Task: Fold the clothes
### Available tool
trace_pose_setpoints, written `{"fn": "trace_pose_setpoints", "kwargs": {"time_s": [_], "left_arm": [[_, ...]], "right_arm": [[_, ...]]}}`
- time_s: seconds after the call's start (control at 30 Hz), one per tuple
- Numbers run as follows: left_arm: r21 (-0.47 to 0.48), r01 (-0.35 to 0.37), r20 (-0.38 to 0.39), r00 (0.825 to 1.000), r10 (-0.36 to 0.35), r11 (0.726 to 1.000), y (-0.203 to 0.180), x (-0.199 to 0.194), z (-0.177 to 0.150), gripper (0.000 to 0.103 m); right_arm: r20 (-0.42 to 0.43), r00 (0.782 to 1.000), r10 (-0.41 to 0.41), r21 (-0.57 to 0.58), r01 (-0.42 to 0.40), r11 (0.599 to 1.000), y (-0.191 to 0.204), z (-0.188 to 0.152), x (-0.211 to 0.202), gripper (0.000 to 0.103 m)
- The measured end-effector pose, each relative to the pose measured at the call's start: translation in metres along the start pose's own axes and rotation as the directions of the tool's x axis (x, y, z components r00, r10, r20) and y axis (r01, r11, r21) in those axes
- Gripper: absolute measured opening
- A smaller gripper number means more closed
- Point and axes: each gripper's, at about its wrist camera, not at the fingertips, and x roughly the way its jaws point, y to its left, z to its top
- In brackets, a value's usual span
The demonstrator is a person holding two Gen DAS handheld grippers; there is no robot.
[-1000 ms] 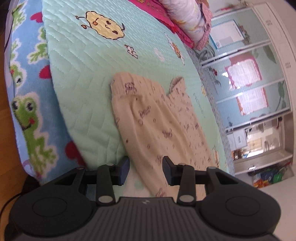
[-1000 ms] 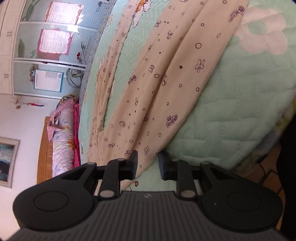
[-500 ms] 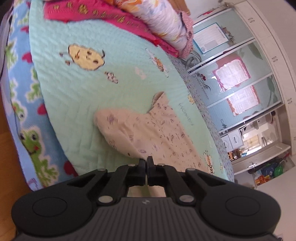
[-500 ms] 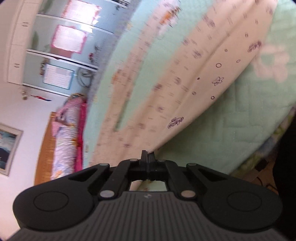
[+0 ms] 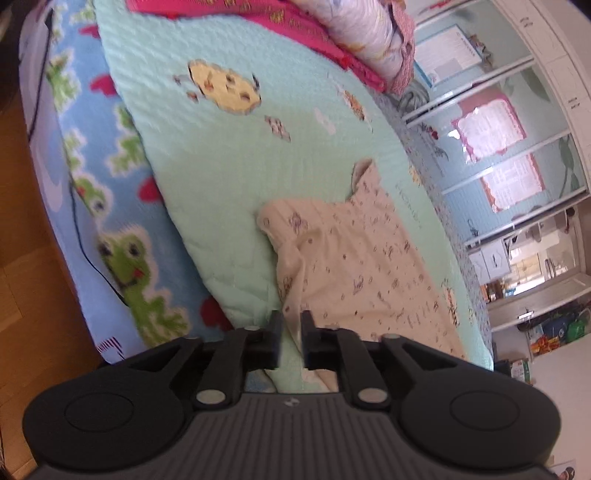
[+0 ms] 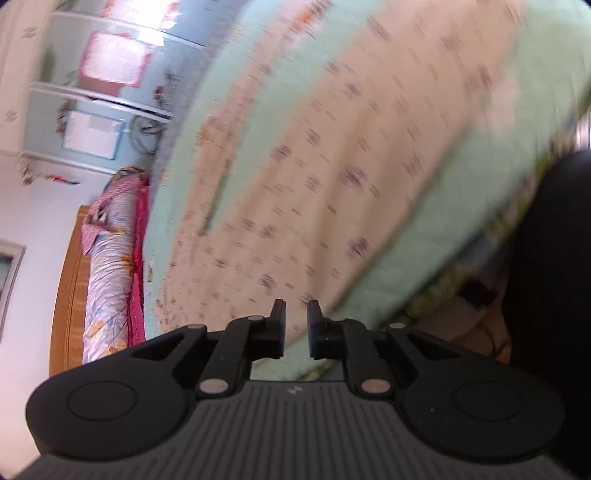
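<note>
Cream printed trousers lie on a mint quilted bedspread. In the left wrist view the waist end is folded over with a raised crease. My left gripper stands at the near edge of the cloth, jaws a small gap apart, with cloth showing between them. In the right wrist view, which is blurred, the trousers spread across the bed. My right gripper sits over their near edge, jaws a small gap apart.
A blue frog-print blanket hangs over the bed side above a wooden floor. A floral pillow and a pink cloth lie at the bed head. A wardrobe stands beyond the bed. A dark shape is at the right.
Both grippers closed fully half a second ago and now stand a small gap apart. The trousers' waist end has been folded over. The right view has swung and is blurred.
</note>
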Motion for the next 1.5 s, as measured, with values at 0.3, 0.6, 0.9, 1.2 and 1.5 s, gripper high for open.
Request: {"fn": "trace_pose_setpoints", "kwargs": {"time_s": [0.3,0.6,0.9,1.2,1.5], "left_arm": [[0.069,0.066,0.089,0.993,-0.072,0.995,-0.034,-0.027,0.01,0.025],[0.184,0.201,-0.114,0.977,-0.183,0.962,-0.123,0.043,-0.031,0.026],[0.25,0.322,-0.361,0.906,-0.221,0.913,-0.255,0.177,-0.099,0.026],[0.16,0.167,-0.444,0.893,-0.08,0.973,-0.3,0.311,-0.153,0.026],[-0.03,0.184,-0.372,0.91,-0.182,0.982,-0.287,0.34,-0.152,0.003]], "right_arm": [[0.096,0.993,-0.063,0.067,0.056,0.996,-0.026,0.028,-0.007,0.029],[0.244,0.97,0.001,-0.058,0.014,0.998,0.019,0.117,0.017,0.029],[0.239,0.971,-0.01,0.077,-0.009,0.997,0.018,0.215,0.105,0.031],[0.268,0.963,-0.011,0.201,-0.045,0.978,-0.021,0.26,0.162,0.03],[0.325,0.946,0.021,0.198,-0.09,0.976,-0.032,0.269,0.18,0.001]]}}
